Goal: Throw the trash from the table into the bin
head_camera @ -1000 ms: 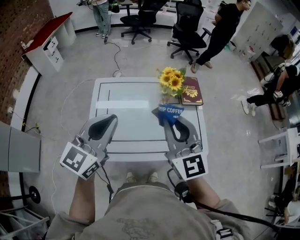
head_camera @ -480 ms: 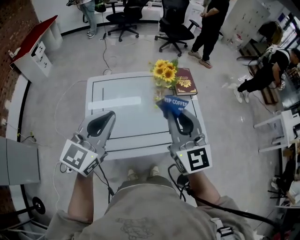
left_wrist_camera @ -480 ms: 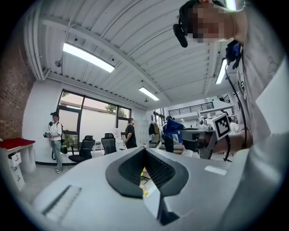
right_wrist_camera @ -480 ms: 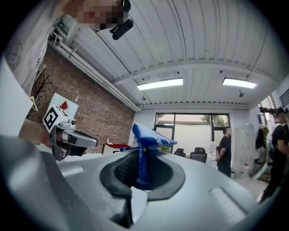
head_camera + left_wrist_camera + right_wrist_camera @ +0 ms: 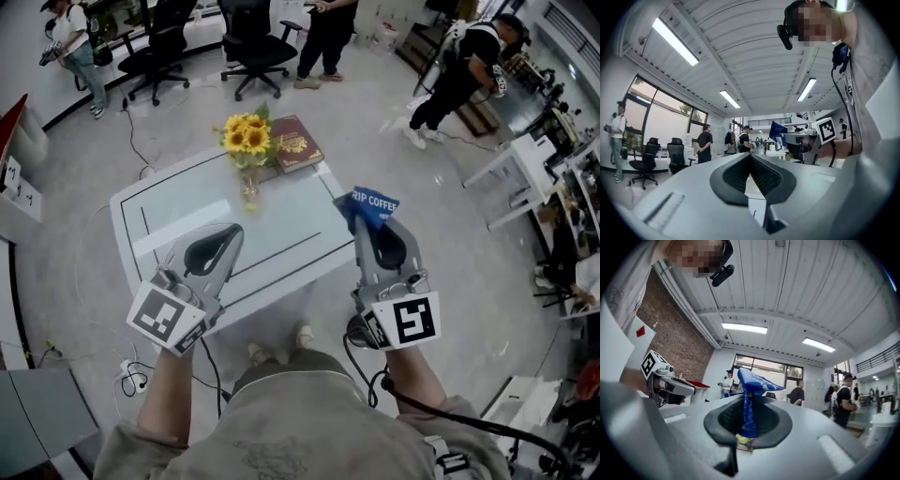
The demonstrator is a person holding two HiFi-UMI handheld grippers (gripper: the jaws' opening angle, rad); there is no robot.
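My right gripper (image 5: 374,223) is shut on a blue coffee packet (image 5: 373,202), which sticks up out of its tips. In the head view it hangs just past the white table's (image 5: 281,220) right corner, above the grey floor. The right gripper view shows the packet (image 5: 751,380) pinched between the jaws, standing upright. To the left, my left gripper (image 5: 227,234) is over the table's near part with its jaws closed together and nothing between them; the left gripper view confirms this (image 5: 751,155). No bin shows in any view.
A vase of sunflowers (image 5: 246,137) and a dark red book (image 5: 293,143) stand at the table's far corner. Office chairs (image 5: 251,28) and several people are beyond. A white desk (image 5: 511,171) stands at the right. A cable (image 5: 131,141) runs over the floor.
The view has swung to the right. Both grippers moved right relative to the table; the right one, still gripping the packet, went from above the tabletop to beyond its right corner.
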